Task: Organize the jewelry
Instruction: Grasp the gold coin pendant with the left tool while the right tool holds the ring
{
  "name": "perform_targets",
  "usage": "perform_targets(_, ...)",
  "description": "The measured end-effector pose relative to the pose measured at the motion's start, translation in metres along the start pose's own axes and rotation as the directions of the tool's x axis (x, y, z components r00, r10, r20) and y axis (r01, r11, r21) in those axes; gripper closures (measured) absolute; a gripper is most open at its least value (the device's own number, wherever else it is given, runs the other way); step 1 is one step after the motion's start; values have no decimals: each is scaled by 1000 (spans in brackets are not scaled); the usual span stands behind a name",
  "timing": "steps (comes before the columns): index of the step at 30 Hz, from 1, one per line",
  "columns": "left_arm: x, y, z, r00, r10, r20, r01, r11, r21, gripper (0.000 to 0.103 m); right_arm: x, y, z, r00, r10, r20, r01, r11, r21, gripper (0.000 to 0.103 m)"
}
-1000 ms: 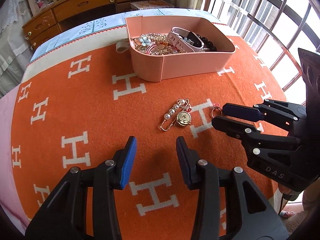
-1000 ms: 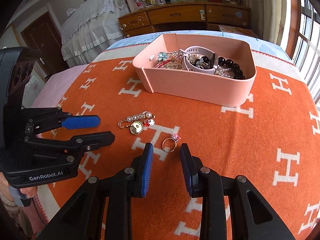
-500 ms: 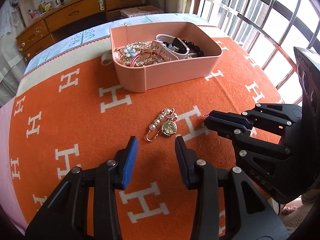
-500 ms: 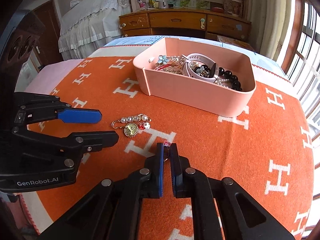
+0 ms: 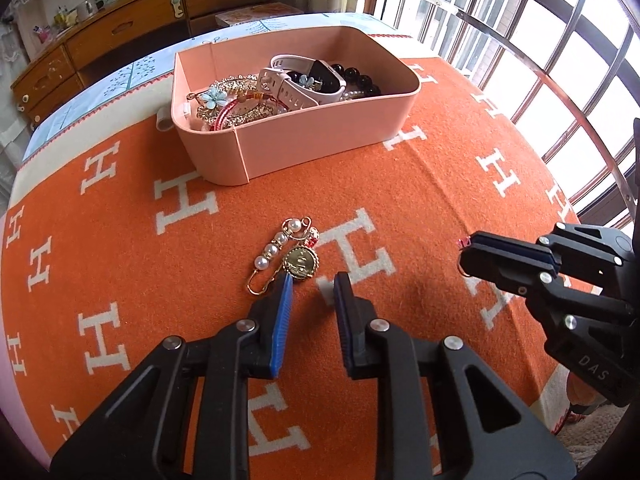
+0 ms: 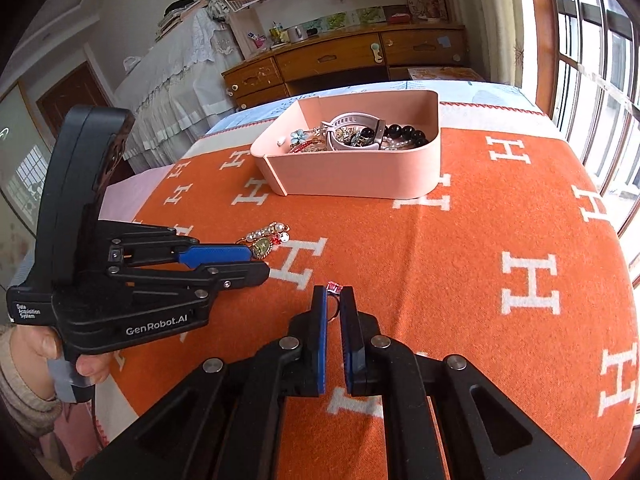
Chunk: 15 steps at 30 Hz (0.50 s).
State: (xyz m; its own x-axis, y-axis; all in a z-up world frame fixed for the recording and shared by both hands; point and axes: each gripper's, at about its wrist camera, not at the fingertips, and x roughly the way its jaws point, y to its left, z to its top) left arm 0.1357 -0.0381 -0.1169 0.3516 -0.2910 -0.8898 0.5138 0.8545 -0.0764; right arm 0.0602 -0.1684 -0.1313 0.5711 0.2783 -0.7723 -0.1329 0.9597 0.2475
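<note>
Ring [image 6: 333, 295], small with a pink stone, sits pinched between the tips of your right tongs [image 6: 333, 300], which are closed on it with only a narrow gap left; it seems to be lifted just off the orange blanket [image 6: 460, 260], though the view is too tight to be sure. So the step in hand is carrying this ring to the pink box [image 6: 360, 176], which stands farther back on the table and already holds a watch and beads. Your next move calls for a steady grip while you travel over the rim, then a release above the pile. Your left tongs [image 5: 310, 284] are partly open and empty, hovering right at the pearl brooch [image 5: 286, 250]; close on its pin or medallion next.
</note>
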Motion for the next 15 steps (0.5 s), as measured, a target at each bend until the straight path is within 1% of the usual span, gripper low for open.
perform_targets(6, 4, -1, 5, 1000, 31, 4, -31, 999, 7, 84, -4, -5, -11, 1000, 27, -1, -27, 999, 27, 97)
perform_targets(15, 9, -6, 12, 998, 59, 11, -60, 998, 23, 84, -4, -12, -18, 999, 44, -12, -43, 998, 49, 97)
